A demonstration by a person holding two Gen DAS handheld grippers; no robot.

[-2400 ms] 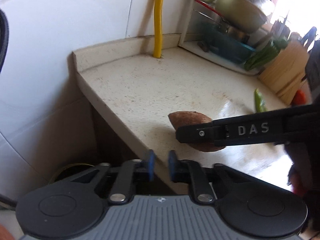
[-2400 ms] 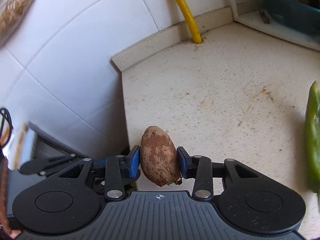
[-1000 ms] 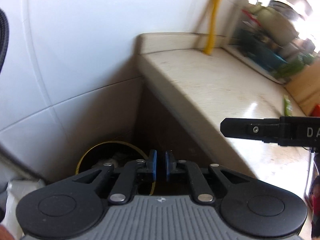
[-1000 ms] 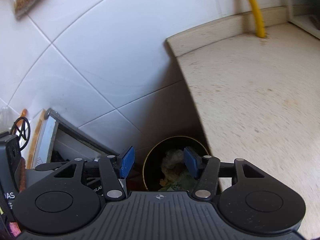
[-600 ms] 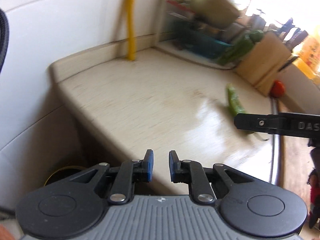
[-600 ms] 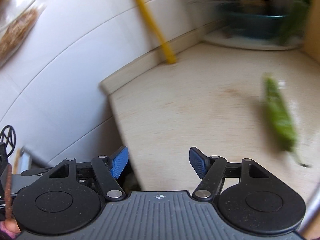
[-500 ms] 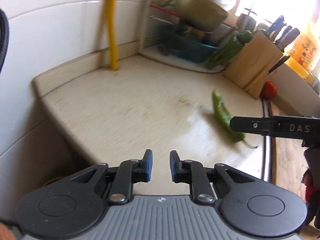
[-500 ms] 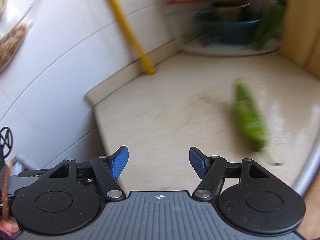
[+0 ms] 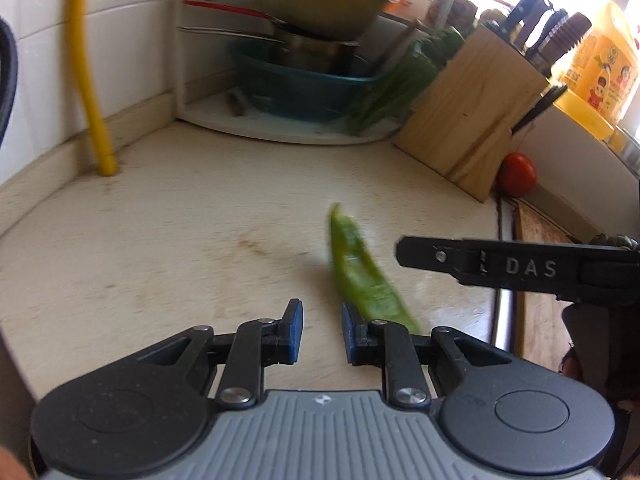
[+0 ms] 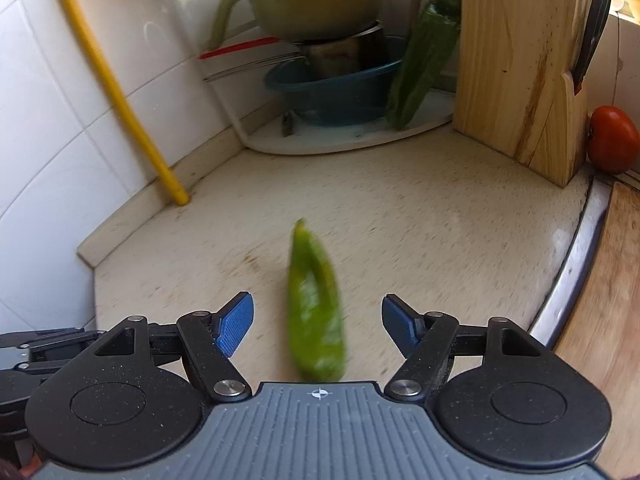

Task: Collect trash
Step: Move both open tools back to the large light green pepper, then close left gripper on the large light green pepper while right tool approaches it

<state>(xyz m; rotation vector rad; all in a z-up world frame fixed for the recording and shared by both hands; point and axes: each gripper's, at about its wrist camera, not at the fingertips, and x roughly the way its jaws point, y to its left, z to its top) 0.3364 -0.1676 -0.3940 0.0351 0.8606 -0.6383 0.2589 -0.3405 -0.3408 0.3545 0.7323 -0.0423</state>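
A long green pepper (image 10: 308, 272) lies on the pale speckled counter (image 10: 440, 240), its tip pointing toward the back corner. My right gripper (image 10: 318, 326) hovers just over its near end. The blue pads stand wide on either side without touching it, and the jaws are opening. My left gripper (image 9: 320, 330) hangs to the left of the pepper (image 9: 360, 276). Its pads are a narrow gap apart with nothing between them. One black finger (image 9: 480, 264) of the right gripper shows in the left wrist view, to the right of the pepper.
At the back corner a shelf holds a blue basin (image 9: 296, 88) under stacked pots. A wooden knife block (image 9: 480, 128), a tomato (image 9: 516, 174) and a yellow bottle (image 9: 596, 68) stand at the right. A yellow pipe (image 9: 86, 80) runs down the tiled wall. A wooden board (image 10: 608, 280) borders the counter's right edge.
Both grippers swung from over the bin beside the counter back across it to the pepper. The right jaws, earlier shut on a brown lump, are now empty and wider. The left pads parted slightly.
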